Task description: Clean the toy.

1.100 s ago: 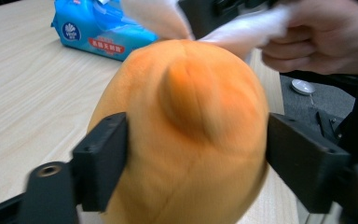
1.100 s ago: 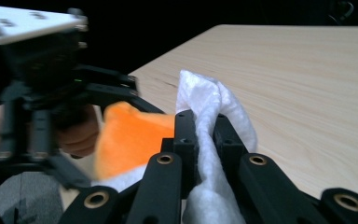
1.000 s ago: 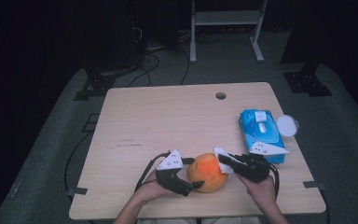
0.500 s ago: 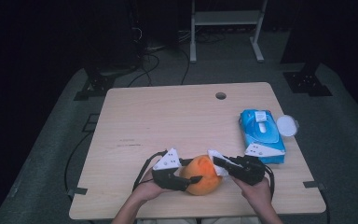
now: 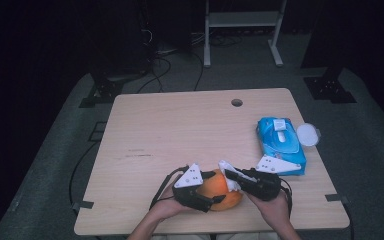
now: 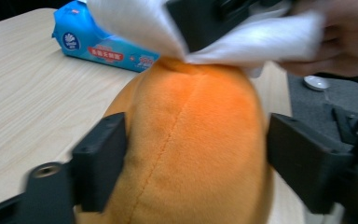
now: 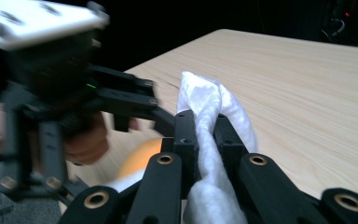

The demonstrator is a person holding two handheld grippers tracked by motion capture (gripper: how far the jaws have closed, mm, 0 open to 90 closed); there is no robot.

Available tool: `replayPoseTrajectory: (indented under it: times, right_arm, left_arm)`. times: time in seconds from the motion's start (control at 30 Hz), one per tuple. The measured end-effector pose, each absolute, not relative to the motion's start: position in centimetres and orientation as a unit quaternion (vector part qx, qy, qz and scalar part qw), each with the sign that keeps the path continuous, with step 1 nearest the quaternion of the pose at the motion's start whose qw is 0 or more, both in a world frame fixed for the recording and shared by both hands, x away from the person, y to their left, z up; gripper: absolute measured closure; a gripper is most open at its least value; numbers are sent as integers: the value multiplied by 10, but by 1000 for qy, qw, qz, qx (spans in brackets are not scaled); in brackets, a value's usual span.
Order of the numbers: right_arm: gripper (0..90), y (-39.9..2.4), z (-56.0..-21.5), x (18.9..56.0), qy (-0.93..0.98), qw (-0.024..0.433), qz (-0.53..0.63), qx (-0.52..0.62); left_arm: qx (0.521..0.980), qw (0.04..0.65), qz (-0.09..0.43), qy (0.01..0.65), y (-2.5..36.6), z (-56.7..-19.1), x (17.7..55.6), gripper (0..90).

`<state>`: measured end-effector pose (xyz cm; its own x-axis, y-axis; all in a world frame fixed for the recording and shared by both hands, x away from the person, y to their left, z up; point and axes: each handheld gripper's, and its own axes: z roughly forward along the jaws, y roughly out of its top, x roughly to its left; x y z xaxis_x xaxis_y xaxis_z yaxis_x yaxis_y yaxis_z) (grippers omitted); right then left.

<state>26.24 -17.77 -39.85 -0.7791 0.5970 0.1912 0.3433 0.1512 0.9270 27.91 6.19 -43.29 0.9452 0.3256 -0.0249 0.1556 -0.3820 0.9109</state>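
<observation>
Now the wiping step is in hand: the left gripper point(image 5: 214, 192), its jaws just reopened wide around the orange toy point(image 6: 193, 140) on the surface point(image 5: 180, 130), steadies it, while the right gripper point(image 7: 205, 123), jaws clamped on a wipe point(image 7: 205, 100), must next rub across its top.

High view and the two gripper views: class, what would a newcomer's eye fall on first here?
The orange plush toy at the table's near edge, sitting between the left gripper jaws. Next, the white wipe pinched in the right gripper, pressed on the toy's top. Then the blue wipes pack at the table's right edge.
</observation>
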Motion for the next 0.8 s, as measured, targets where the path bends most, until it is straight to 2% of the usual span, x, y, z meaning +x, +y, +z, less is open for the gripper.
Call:
replayPoseTrajectory:
  times: [0.07, 0.1, 0.13, 0.27, 0.37, 0.4, 0.43, 0.47, 0.6, 0.73, 0.8]
  right_arm:
    - [819, -172, -395, 258, 754, 102, 579, 294]
    - [819, -168, -395, 256, 761, 101, 574, 286]
    - [820, -163, -397, 256, 769, 114, 562, 284]
    - [821, -174, -398, 263, 755, 116, 569, 306]
    - [821, -182, -399, 266, 747, 120, 566, 328]
    - [820, -182, -401, 265, 742, 108, 571, 333]
    - [819, -175, -402, 263, 754, 110, 563, 319]
    - [819, -175, -402, 263, 754, 110, 563, 319]
    - [820, -177, -405, 266, 757, 113, 558, 322]
    - [820, -184, -410, 272, 751, 106, 557, 337]
    - [820, -183, -410, 272, 748, 102, 558, 344]
  left_arm:
    - [826, 537, 86, 149, 61, -433, 279, 206]
    - [827, 534, 95, 149, 62, -432, 278, 258]
    - [828, 531, 102, 149, 62, -430, 277, 361]
    - [826, 531, 112, 152, 64, -417, 274, 411]
    - [829, 525, 116, 154, 63, -417, 275, 397]
    - [829, 525, 114, 155, 63, -419, 275, 376]
    - [831, 523, 110, 157, 62, -420, 275, 304]
    - [831, 523, 105, 158, 62, -421, 277, 304]
    - [827, 525, 77, 185, 68, -426, 286, 141]
    - [828, 524, 71, 188, 68, -430, 287, 159]
    - [826, 522, 87, 193, 65, -430, 284, 229]
